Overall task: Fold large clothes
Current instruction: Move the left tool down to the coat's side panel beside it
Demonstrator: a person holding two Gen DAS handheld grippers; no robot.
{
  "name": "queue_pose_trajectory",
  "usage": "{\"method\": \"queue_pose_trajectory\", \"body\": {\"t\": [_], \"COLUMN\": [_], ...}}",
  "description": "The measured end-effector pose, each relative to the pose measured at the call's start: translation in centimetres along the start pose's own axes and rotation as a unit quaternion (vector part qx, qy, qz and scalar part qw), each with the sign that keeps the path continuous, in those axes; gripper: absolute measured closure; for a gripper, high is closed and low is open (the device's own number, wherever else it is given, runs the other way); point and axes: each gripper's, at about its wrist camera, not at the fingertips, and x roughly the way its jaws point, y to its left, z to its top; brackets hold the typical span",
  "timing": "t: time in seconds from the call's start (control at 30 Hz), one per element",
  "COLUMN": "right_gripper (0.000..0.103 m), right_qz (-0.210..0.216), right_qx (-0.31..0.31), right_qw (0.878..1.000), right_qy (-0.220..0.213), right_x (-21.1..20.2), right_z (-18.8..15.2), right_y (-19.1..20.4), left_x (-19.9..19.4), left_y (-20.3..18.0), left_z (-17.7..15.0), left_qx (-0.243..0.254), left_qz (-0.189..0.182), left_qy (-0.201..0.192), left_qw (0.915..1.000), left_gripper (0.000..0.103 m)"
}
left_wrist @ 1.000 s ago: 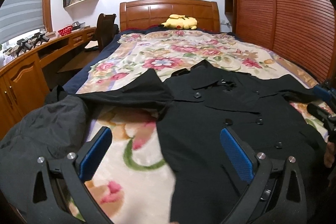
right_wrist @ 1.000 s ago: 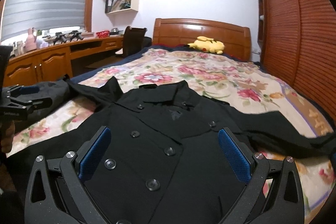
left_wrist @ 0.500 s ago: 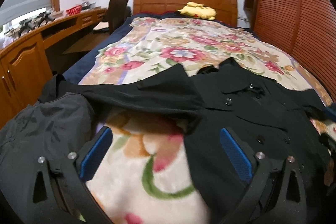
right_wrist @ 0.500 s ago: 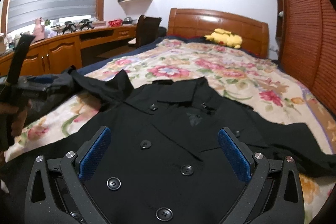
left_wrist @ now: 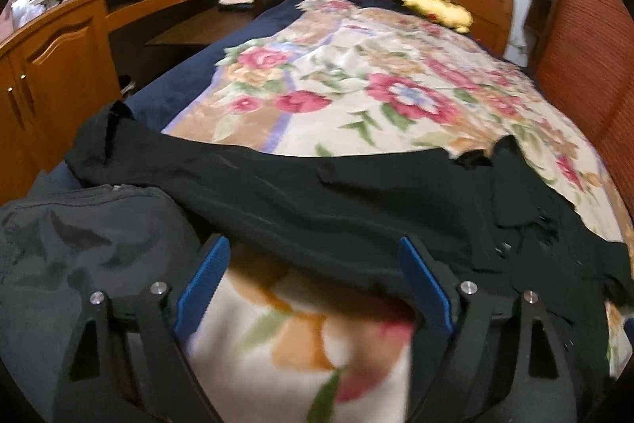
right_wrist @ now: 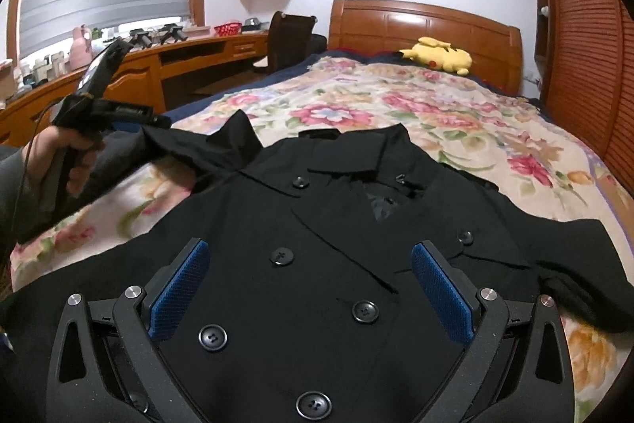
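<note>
Jaws of the left gripper (left_wrist: 313, 288) have just been closing — nothing gripped; coat sleeve (left_wrist: 277, 193) edge between.

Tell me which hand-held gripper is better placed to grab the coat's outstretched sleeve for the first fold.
Probably left. The left hand-held gripper hangs open right at the sleeve; the right hand-held gripper is over the buttoned front of the coat.

Bed (right_wrist: 455, 113) w/ floral blanket: black coat (right_wrist: 317, 244) flat under right gripper (right_wrist: 311, 288), yellow plush (right_wrist: 436, 56) far ahead (by headboard).
</note>
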Motion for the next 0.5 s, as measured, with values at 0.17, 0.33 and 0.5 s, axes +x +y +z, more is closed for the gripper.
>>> {"method": "queue_pose_trajectory", "body": {"t": [0.17,0.33,0.5], "right_gripper": [0.0,0.0,0.0], "right_qz": [0.003,0.008,0.008], "right_qx": [-0.002,0.0,0.003], "right_qw": [1.0,1.0,1.0], "right_qy": [0.004,0.004,0.0], "right_x": [0.2,0.3,0.1], "right_z": [-0.1,-0.1,-0.1], "right_y": [-0.1,-0.2,-0.4], "left_x": [1.3,2.7,4.1], "left_y": [0.8,0.9,1.5], "left_z": [0.2,-0.3,0.2], "left_qx": [-0.013,-0.023,-0.054], "left_qz": [0.02,0.01,0.007], "left_qy": [0.017,0.043,0.053], "left_qw": [0.9996,0.9988,0.9971], "left_gripper": [0.017,0.032,0.038]}}
